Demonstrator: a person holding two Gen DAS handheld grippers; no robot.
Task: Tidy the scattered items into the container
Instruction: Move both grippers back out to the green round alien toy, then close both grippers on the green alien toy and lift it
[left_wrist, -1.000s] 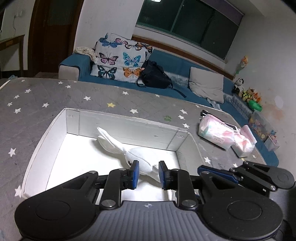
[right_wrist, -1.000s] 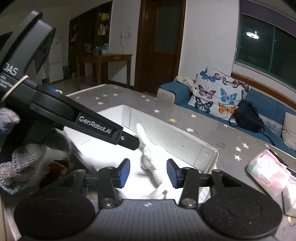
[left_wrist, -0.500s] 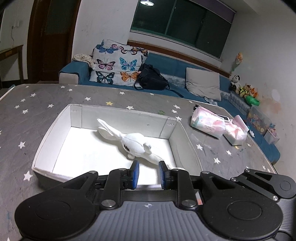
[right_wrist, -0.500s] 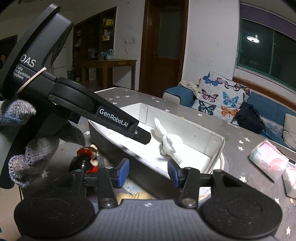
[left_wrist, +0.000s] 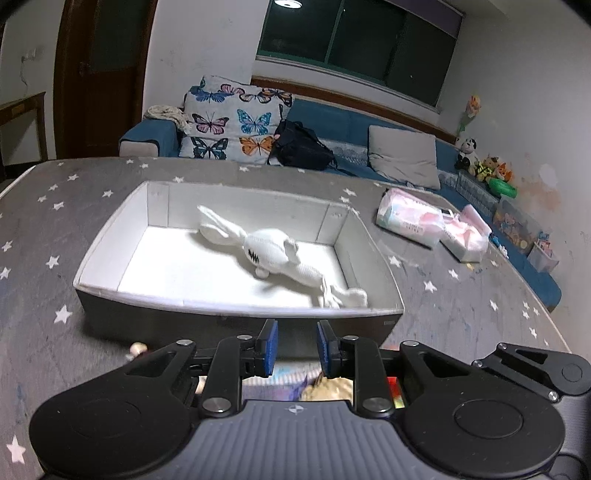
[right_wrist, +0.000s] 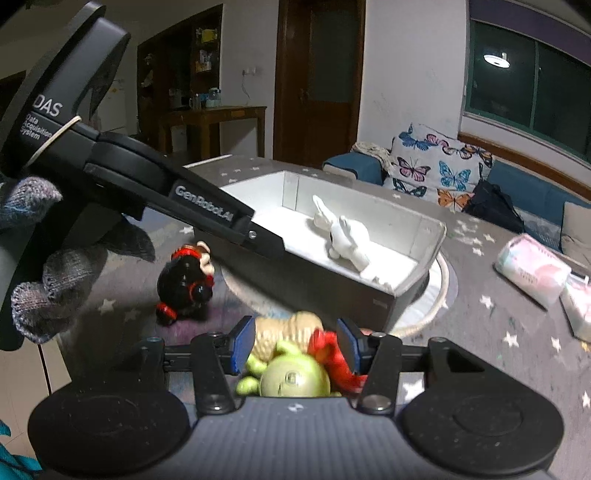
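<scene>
Box (left_wrist: 236, 306): open, white inside, dark outside; stands mid-table on the grey starred cloth (left_wrist: 461, 295), its near wall facing both grippers.
White rabbit (left_wrist: 273, 253): soft toy lying on its side on the box floor, ears toward the far-left corner, legs toward the near-right corner.
Black toy (right_wrist: 186, 282): black with red trim, on the cloth outside the box, just off its near-left corner.
Tan toy (right_wrist: 291, 326): knitted, on the cloth in front of the box's near wall.
Green toy (right_wrist: 291, 376): round head, touching the tan toy; partly hidden by the gripper body.
Red toy (right_wrist: 332, 354): against the green one; shape unclear.
Left gripper (left_wrist: 293, 347): low before the near wall, blue pads a narrow gap apart, nothing between them.
Right gripper (right_wrist: 295, 345): jaws have just been opening; spread either side of the tan, green and red toys, pads not pressing on them.
Gloved hand (right_wrist: 48, 266): holds the left gripper's handle.
Tissue packs (left_wrist: 410, 221): 2, pink, near the table's far-right edge.
Sofa (left_wrist: 332, 118): blue, beyond the table, with butterfly cushions.
</scene>
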